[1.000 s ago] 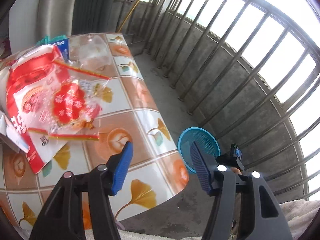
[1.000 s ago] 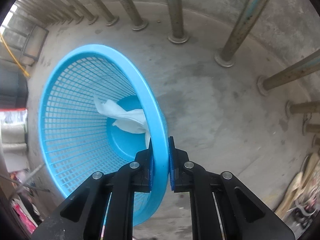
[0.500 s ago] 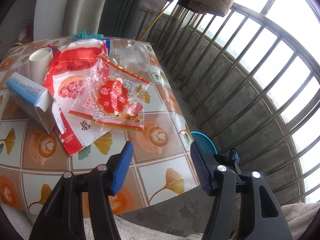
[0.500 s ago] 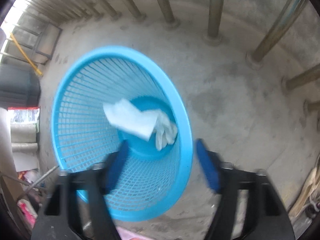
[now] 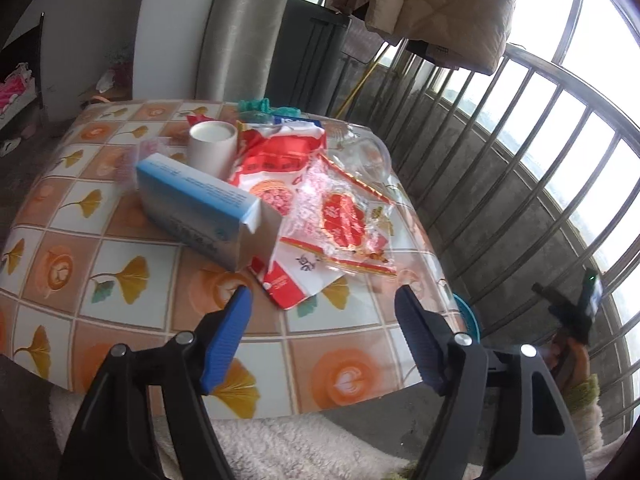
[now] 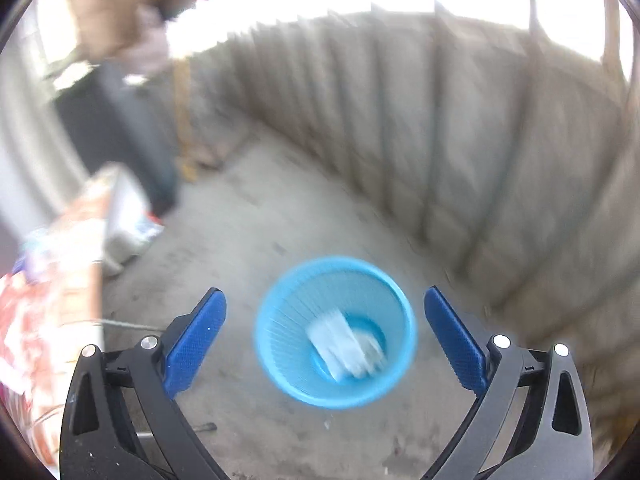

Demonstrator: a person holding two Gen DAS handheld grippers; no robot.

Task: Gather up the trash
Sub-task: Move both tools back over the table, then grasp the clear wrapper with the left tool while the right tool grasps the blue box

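Note:
My left gripper (image 5: 324, 300) is open and empty above the near edge of the tiled table (image 5: 120, 248). Trash lies ahead of it: a blue and white carton (image 5: 200, 208), a white paper cup (image 5: 212, 146), a red and white snack bag (image 5: 280, 164), a clear red-printed wrapper (image 5: 344, 220) and a clear plastic cup (image 5: 368, 156). My right gripper (image 6: 325, 304) is open and empty above the blue mesh bin (image 6: 336, 332), which stands on the concrete floor with white tissue (image 6: 340, 344) inside. The right wrist view is blurred.
A metal railing (image 5: 520, 152) runs along the right of the balcony. A jacket (image 5: 432, 4) hangs above it. The bin's rim (image 5: 466, 316) shows just past the table's right edge. The table edge (image 6: 52, 300) lies at the left of the right wrist view.
My right gripper let go of the bin's rim, opened and rose well above the bin. My left gripper tilted up and back, bringing the whole trash pile into view.

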